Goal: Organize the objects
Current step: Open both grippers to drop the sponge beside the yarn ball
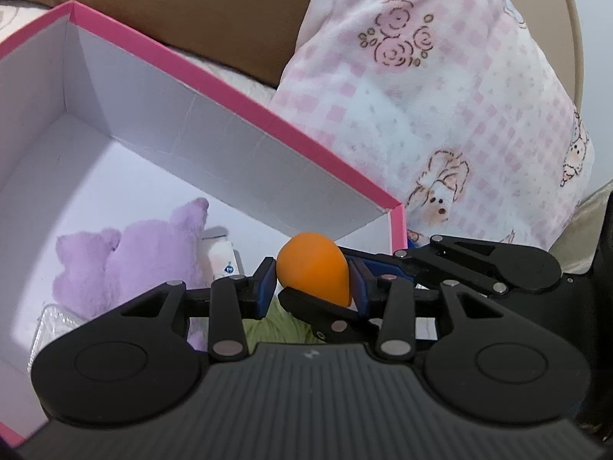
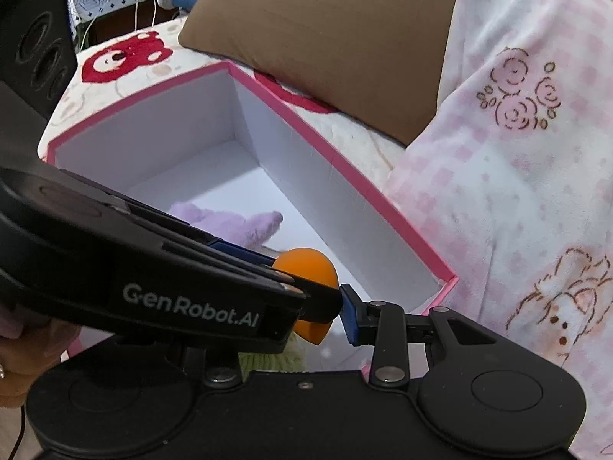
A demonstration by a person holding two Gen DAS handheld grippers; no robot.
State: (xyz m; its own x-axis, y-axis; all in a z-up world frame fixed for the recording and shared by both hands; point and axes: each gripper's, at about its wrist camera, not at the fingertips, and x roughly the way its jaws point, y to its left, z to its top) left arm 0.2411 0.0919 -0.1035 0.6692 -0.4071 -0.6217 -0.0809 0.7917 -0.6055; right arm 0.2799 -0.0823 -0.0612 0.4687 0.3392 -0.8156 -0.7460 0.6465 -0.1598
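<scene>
My left gripper point(image 1: 313, 280) is shut on an orange egg-shaped sponge point(image 1: 312, 268), held over the near end of a pink-rimmed white box point(image 1: 237, 96). The sponge also shows in the right wrist view point(image 2: 306, 268), pinched between the left gripper's blue pads. My right gripper point(image 2: 325, 318) reaches in from the right beside the sponge; its right blue pad point(image 2: 349, 318) shows, the left finger is hidden behind the left gripper's body. A purple plush toy point(image 1: 126, 257) lies in the box, also in the right wrist view point(image 2: 230, 220).
A small white packet point(image 1: 222, 258), a clear plastic item point(image 1: 53, 322) and something green point(image 1: 276, 327) lie in the box. A pink-checked blanket point(image 1: 440, 96) rises on the right. A brown pillow point(image 2: 325, 30) lies behind the box, a black speaker point(image 2: 34, 38) at left.
</scene>
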